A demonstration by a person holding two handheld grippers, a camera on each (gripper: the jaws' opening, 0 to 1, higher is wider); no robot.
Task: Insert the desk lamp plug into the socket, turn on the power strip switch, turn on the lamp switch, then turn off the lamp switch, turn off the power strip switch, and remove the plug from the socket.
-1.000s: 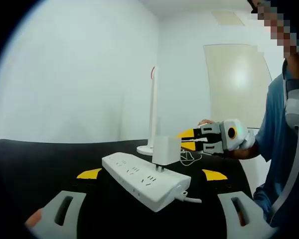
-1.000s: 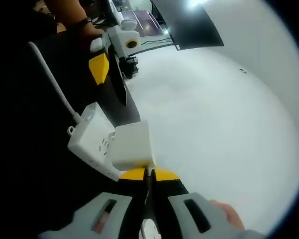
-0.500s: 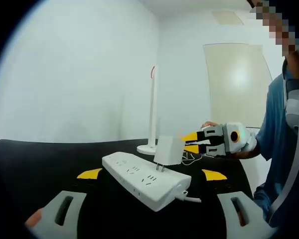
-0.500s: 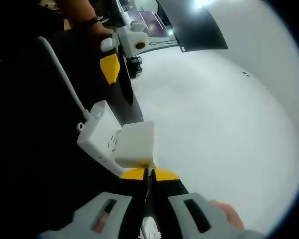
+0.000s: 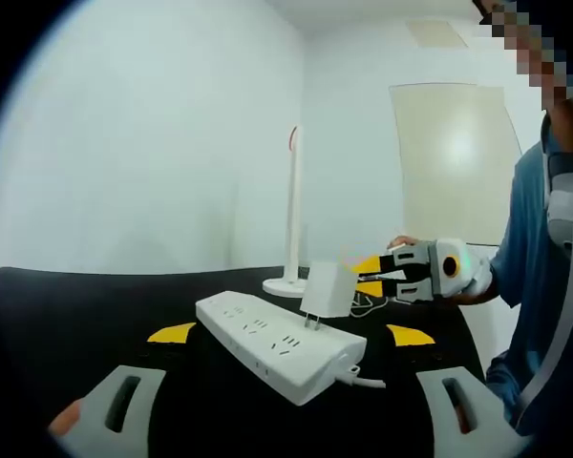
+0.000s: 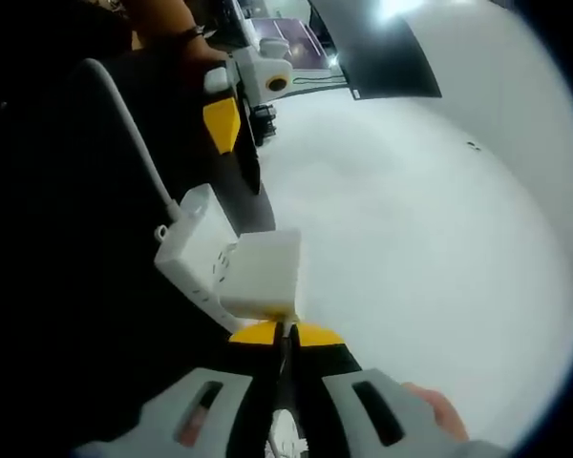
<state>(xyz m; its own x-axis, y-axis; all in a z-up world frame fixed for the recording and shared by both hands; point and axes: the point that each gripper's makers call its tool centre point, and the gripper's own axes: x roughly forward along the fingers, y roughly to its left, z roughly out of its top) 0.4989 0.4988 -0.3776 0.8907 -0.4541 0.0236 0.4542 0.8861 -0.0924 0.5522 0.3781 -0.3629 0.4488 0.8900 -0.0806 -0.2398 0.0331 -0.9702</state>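
Lamp plug adapter point(image 5: 328, 290) tilted, pins just above right-end socket of power strip point(image 5: 279, 344) on black surface point(image 5: 95, 305); whether pins seated, cannot tell. Strip long axis runs far-left to near-right. Right hand-held gripper point(image 5: 368, 271) nearer, clenched on cord right behind adapter point(image 6: 261, 275). Left hand-held gripper point(image 5: 291, 334) spread wide, empty, short of strip. Desk lamp point(image 5: 290, 210) upright beyond.

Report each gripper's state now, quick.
Left gripper: open, holding nothing, jaws spread either side of the power strip.
Right gripper: shut on the plug adapter.
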